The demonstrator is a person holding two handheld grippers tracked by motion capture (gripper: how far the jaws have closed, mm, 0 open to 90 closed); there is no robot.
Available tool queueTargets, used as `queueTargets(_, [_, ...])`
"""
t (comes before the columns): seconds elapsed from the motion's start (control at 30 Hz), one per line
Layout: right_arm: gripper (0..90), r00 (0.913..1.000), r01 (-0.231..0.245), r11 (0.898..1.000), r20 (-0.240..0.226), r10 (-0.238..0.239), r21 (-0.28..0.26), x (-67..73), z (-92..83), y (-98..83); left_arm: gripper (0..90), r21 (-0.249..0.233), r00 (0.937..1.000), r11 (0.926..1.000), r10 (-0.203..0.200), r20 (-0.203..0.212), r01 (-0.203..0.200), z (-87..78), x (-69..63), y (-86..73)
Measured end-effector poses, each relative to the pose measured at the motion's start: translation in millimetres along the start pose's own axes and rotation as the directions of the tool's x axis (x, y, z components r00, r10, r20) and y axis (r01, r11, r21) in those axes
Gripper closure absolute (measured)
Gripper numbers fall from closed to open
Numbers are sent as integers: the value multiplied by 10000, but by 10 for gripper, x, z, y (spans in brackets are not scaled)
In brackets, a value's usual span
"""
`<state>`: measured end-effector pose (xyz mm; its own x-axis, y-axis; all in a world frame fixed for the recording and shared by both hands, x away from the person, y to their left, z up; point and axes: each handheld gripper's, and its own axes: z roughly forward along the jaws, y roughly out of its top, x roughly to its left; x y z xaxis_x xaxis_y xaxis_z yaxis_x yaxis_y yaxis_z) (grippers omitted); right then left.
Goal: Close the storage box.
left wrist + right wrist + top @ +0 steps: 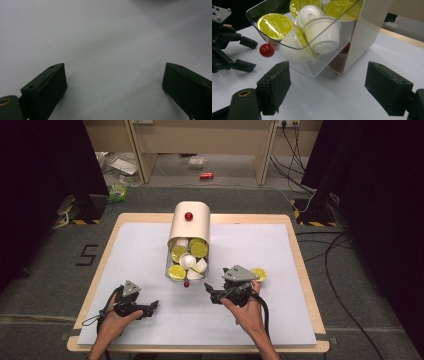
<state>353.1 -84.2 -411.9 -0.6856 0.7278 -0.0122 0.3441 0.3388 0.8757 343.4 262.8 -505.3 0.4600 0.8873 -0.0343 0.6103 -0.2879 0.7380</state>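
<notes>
**Spotter:** On the white mat [150,245] in front of you, your right gripper [216,292] is sitting just to the right of the capsule dispenser [189,227], with its jaws spread wide and nothing between them. You're holding it low, pointing leftward toward the pulled-out clear drawer [312,67].

**Operator:** Where is the drawer lying, seen from that gripper?

**Spotter:** You're looking straight at its front corner in the right gripper view. It's sticking out from the cream body and is loaded with coffee capsules [323,35], some showing white cups and some showing yellow-green foil lids. The red knob [266,50] on the drawer's front is hanging just left of your left jaw, not touching it.

**Operator:** And my other hand?

**Spotter:** Your left gripper [156,306] is resting on the mat at the lower left, well apart from the dispenser. Its jaws are standing wide too, with bare white mat between them in the left gripper view.

**Operator:** Anything lying loose?

**Spotter:** One yellow-lidded capsule [259,274] is lying on the mat just behind your right gripper, on its far right side. A second red knob [188,216] is showing on top of the dispenser's cream body.
</notes>
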Motion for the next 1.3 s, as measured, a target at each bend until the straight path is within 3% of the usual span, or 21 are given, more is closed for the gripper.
queueTargets(0.7, [196,9997,69,9999,256,-65,-155,31,77,69,48,9,10000,10000,9,2,-9,0,1,0])
queueTargets(1.3, [197,9983,-322,9977,468,350,-598,-30,82,118,48,2,10000,10000,3,-3,-3,0,0,0])
